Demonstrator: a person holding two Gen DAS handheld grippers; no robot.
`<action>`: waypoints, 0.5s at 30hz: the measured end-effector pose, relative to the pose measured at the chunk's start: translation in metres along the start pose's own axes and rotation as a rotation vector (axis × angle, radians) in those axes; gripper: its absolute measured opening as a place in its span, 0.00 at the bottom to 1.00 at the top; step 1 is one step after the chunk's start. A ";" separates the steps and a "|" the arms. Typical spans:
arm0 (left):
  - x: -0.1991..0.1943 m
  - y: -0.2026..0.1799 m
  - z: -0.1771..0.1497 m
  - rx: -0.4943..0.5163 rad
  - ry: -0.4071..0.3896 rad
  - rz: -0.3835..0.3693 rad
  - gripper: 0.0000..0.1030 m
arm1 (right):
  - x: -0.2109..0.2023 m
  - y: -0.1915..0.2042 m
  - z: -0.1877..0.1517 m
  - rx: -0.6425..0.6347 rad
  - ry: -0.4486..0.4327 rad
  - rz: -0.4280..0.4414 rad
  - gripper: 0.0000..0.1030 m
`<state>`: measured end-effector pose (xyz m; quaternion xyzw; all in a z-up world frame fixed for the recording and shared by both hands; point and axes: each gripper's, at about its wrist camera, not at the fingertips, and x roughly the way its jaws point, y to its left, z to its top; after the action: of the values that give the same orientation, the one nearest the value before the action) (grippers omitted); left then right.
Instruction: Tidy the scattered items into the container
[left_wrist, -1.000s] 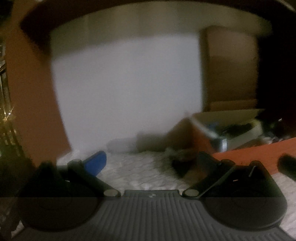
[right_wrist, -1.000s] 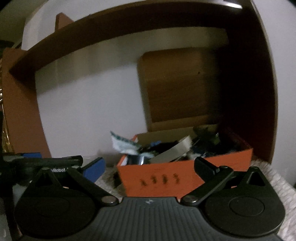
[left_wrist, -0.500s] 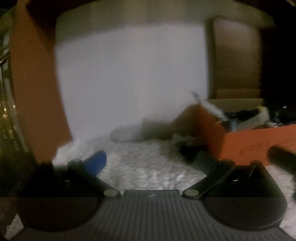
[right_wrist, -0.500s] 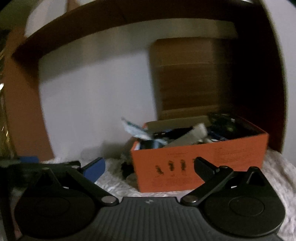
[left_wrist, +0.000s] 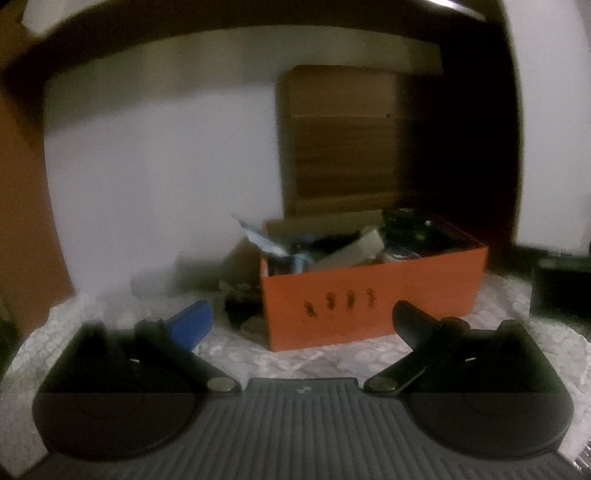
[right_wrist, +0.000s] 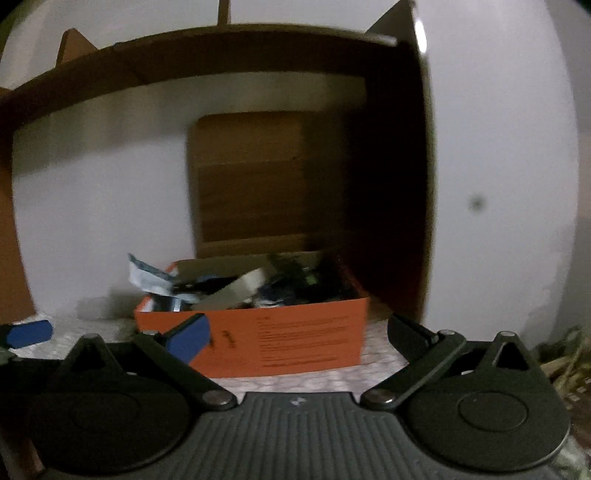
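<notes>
**Both grippers swing round to face the orange box, with nothing in their grip**

Where a second ago the left wrist view was filled mostly with white wall and only caught the orange box (left_wrist: 373, 299) at its right edge, the box now sits just right of centre in that view, front face square on. The right wrist view has changed less: the box (right_wrist: 295, 339) stays centred low in the frame but has grown larger, so that gripper has closed in on it.

The left gripper (left_wrist: 301, 317) has its tongs spread wide with nothing between them, and the right gripper (right_wrist: 295, 328) is the same, wide and empty. At the far left edge of the right wrist view a blue pad (right_wrist: 29, 332) shows, probably the other gripper's fingertip.

The box stands on a white patterned cloth (left_wrist: 314, 360) and is already heaped with jumbled items (left_wrist: 351, 243), a pale packet (left_wrist: 258, 236) poking over its left rim. Beside its lower-left corner lies a dark cluster of loose items (left_wrist: 242, 304), too blurred to name.

That leftover cluster looks like what remains of the job; with both grippers free, either could reach for it, the left being nearer.
</notes>
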<state>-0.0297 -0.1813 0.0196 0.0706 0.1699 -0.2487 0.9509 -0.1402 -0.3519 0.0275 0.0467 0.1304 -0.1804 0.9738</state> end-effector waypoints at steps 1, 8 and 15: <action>0.000 -0.002 -0.001 0.001 0.007 0.001 1.00 | -0.003 -0.003 0.000 0.006 -0.008 -0.009 1.00; -0.006 -0.014 -0.011 0.016 0.035 -0.009 1.00 | -0.015 -0.014 -0.007 0.025 -0.020 -0.022 1.00; -0.007 -0.015 -0.010 0.008 0.034 -0.003 1.00 | -0.018 -0.021 -0.014 0.043 -0.005 -0.001 1.00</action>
<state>-0.0457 -0.1895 0.0123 0.0785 0.1853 -0.2495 0.9472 -0.1676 -0.3636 0.0184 0.0672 0.1242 -0.1836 0.9728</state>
